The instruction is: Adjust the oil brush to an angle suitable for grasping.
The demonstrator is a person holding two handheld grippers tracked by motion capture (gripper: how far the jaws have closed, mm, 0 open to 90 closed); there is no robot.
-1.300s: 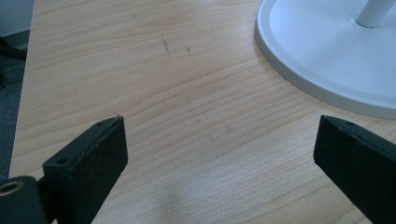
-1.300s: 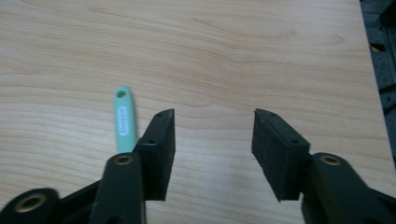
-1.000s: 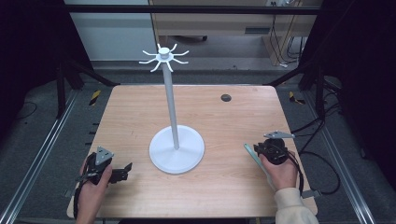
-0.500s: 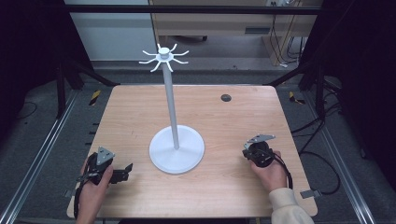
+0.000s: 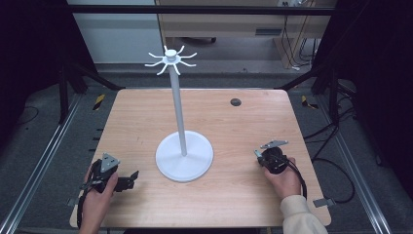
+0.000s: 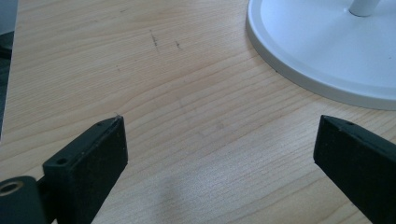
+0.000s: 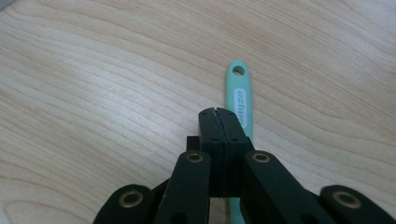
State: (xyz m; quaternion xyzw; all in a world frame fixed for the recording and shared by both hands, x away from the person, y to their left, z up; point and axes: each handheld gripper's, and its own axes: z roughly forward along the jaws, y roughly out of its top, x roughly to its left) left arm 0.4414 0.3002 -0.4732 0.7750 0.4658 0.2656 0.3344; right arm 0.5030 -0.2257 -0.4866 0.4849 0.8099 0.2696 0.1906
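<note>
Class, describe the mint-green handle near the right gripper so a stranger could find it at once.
Start at the wooden table and find the right gripper, jaws closed. The mint-green handle lies flat beside its tip. It has white lettering and a hanging hole at its end.

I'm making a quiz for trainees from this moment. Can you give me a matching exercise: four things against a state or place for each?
Things:
1. left gripper
2. right gripper
3. white stand
4. mint-green handle

States or places:
A. jaws pressed together
B. lying flat on the table, hole at its far end
C. jaws wide apart
D. upright at the table's middle

Pairs: 1-C, 2-A, 3-D, 4-B
</note>
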